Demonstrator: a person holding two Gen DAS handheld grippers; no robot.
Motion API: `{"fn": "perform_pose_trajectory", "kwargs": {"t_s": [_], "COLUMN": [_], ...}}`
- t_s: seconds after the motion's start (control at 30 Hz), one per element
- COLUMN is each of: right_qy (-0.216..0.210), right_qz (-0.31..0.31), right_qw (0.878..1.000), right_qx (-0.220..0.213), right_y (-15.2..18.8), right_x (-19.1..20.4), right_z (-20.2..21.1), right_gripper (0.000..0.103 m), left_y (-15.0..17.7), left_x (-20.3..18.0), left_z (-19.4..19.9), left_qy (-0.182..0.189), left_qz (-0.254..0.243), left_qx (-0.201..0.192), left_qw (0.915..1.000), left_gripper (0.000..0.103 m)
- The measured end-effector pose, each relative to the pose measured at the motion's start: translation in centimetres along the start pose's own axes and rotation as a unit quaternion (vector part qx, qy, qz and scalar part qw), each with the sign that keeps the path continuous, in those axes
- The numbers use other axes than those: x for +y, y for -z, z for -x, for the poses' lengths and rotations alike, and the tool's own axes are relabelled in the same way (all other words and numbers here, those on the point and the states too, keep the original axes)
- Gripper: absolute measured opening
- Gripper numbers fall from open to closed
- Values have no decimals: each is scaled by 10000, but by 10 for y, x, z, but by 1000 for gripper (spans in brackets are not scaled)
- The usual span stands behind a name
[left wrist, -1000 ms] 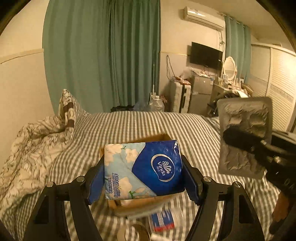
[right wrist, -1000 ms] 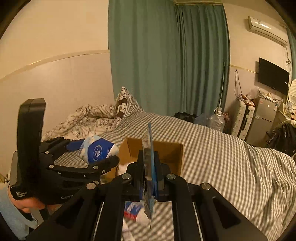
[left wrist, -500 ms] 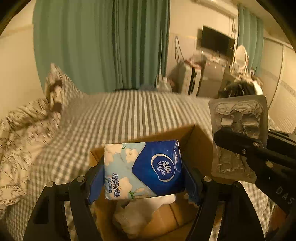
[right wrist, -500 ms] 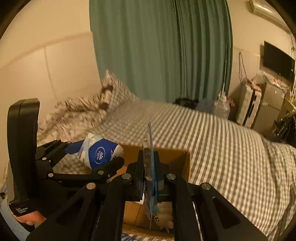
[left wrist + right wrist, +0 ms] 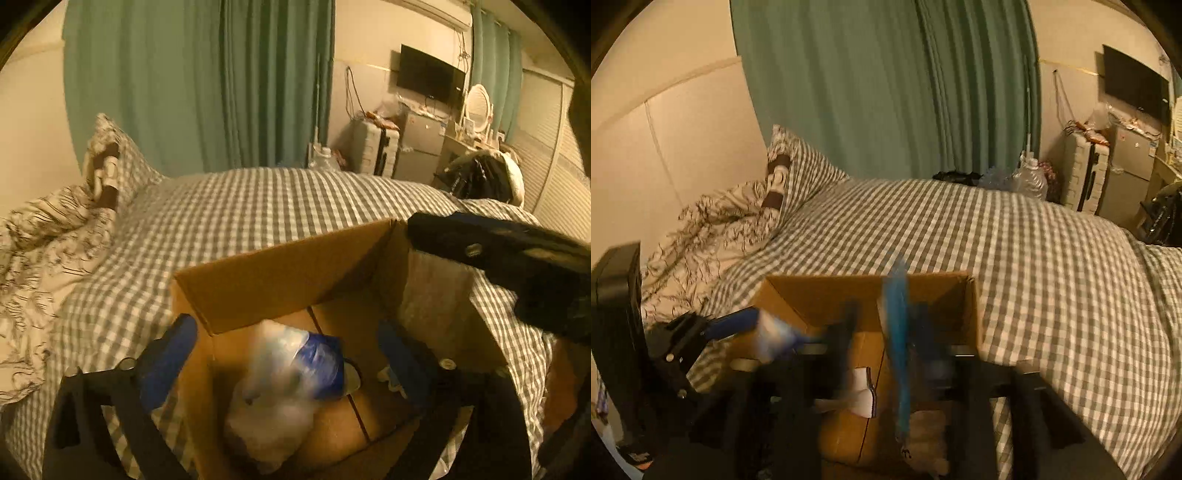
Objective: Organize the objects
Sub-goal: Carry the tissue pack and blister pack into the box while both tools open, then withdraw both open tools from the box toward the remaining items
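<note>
An open cardboard box stands on the checked bed. My left gripper hangs over it, its jaws opening, blue pads well apart. The blue-and-white tissue pack is blurred and loose between them, dropping into the box. In the right wrist view my right gripper is over the box too, jaws opening. The blister pack stands edge-on between the blurred fingers, free of the pads. In the left wrist view it is a pale blur under a black right finger.
White and brownish items lie in the box. The checked bedcover spreads around it, with a crumpled duvet and pillow to the left. Green curtains, a suitcase, small fridge and TV stand beyond the bed.
Both grippers have sunk over the box and spread their jaws. The tissue pack has slipped out of the left grip into the box. The blister pack is no longer pinched by the right pads.
</note>
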State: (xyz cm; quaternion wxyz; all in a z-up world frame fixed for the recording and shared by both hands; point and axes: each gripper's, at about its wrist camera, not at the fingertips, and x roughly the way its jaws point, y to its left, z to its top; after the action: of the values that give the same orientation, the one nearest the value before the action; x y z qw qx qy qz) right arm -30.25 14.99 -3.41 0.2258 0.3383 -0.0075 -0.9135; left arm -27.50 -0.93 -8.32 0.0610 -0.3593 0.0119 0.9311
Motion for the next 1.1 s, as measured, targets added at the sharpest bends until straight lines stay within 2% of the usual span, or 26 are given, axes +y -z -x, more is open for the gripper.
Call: {"fn": "perform_pose_trajectory", "kwargs": {"t_s": [0.17,0.27,0.4,0.5,0.63,0.73,0.9,1.1], "right_qy": [126,176,295,352,448,514,588,791], "right_qz": [245,364,479,587,740,811,801,840], "right_qw": [9991,9972,9933,9907,9879,9873,9876,9883], "right_qx": [-318,-626,-1013,-1178,-1291,-1269,-1219,-996], "right_y": [-19,-28,-33,-29,-11,9,48,100], "right_x": [15,24,40,52,62,68,78,86], "right_z": [57,104,172,208,249,270,281,248], "right_gripper": [66,68,72,74,77,80,84,86], "left_y": [-20,-28,-33,-28,-2,19,53,94], "left_x": [-1,-7,-9,-8,-10,-11,-8,-18], "left_z": [41,82,138,181,231,248,251,218], "left_qy": [-27,106,-67,-182,-324,-467,-413,-834], "left_qz": [184,138,85,235,251,237,410,207], "left_qx": [-258,-511,-841,-1120,-1449,-1375,-1183,-1014], "left_qw": [9995,9985,9964,9933,9886,9891,9913,9911], "left_gripper": [102,102,102,102,103,103,103,103]}}
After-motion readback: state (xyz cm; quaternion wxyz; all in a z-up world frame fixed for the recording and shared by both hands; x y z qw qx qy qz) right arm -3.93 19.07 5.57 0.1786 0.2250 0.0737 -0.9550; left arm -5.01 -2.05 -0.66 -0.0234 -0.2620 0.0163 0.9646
